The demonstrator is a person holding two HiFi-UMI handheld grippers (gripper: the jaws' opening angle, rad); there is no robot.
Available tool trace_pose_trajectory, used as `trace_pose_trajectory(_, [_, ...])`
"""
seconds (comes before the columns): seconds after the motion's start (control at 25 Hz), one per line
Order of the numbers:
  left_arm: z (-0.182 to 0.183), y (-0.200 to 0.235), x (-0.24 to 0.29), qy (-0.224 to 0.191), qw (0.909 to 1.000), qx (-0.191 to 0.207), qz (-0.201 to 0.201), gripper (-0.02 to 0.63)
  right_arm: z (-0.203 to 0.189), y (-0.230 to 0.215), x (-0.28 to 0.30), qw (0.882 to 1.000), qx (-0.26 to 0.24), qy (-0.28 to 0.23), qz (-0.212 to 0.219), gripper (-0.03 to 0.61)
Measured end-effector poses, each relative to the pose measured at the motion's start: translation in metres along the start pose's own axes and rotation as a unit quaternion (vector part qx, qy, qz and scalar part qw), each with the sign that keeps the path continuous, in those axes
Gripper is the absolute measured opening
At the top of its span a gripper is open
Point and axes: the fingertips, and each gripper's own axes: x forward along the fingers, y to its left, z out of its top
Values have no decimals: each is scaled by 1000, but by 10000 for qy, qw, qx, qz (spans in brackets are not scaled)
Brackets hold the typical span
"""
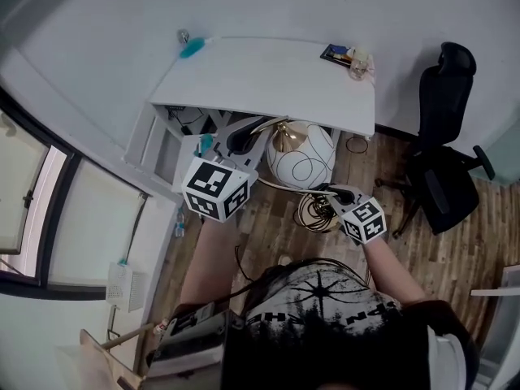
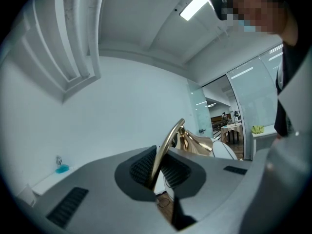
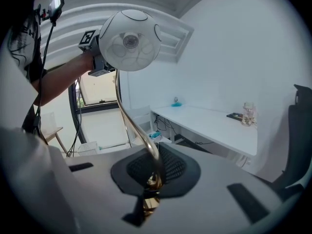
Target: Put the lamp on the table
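Observation:
The lamp, with a white globe shade (image 1: 301, 154) and a curved brass stem (image 1: 272, 128), hangs in the air in front of the white table (image 1: 244, 80), below its front edge in the head view. My left gripper (image 1: 242, 142) is shut on the upper brass stem (image 2: 165, 150), close to the brass cone (image 2: 197, 143) and the shade (image 2: 226, 151). My right gripper (image 1: 325, 192) is shut on the lower end of the stem (image 3: 155, 167). From the right gripper view the shade (image 3: 129, 40) rises overhead, and the table (image 3: 209, 126) lies beyond it.
On the table's far edge lie a blue object (image 1: 192, 49), a dark book (image 1: 335, 54) and a small jar (image 1: 359, 63). A black office chair (image 1: 443, 161) stands to the right on the wood floor. Coiled cable (image 1: 313, 214) lies under the lamp. Windows run along the left.

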Motion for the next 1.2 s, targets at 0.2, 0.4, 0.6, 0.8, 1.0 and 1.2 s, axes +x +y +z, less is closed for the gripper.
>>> trace_pose_trajectory(0.2, [-7, 29, 1, 52, 10000, -2, -84, 29, 8, 0, 31, 10000, 32, 47, -25, 18])
trace_pose_trajectory(0.4, [-9, 58, -6, -3, 9999, 35, -147, 29, 20, 6, 59, 9999, 10, -7, -102, 18])
trace_pose_trajectory(0.6, [-19, 79, -15, 3, 9998, -62, -171, 29, 23, 14, 77, 9999, -40, 31, -160, 18])
trace_pose_trajectory(0.8, [-32, 89, -14, 52, 9996, -195, -201, 28, 16, 14, 85, 9997, -3, 171, -164, 18])
trace_pose_trajectory(1.0, [-38, 98, -4, 59, 9996, -238, -167, 28, 17, 4, 94, 9997, -16, 225, -133, 18])
trace_pose_trajectory(1.2, [-41, 114, 12, 35, 9998, -219, 1, 28, 24, -16, 111, 9997, -84, 221, -33, 18])
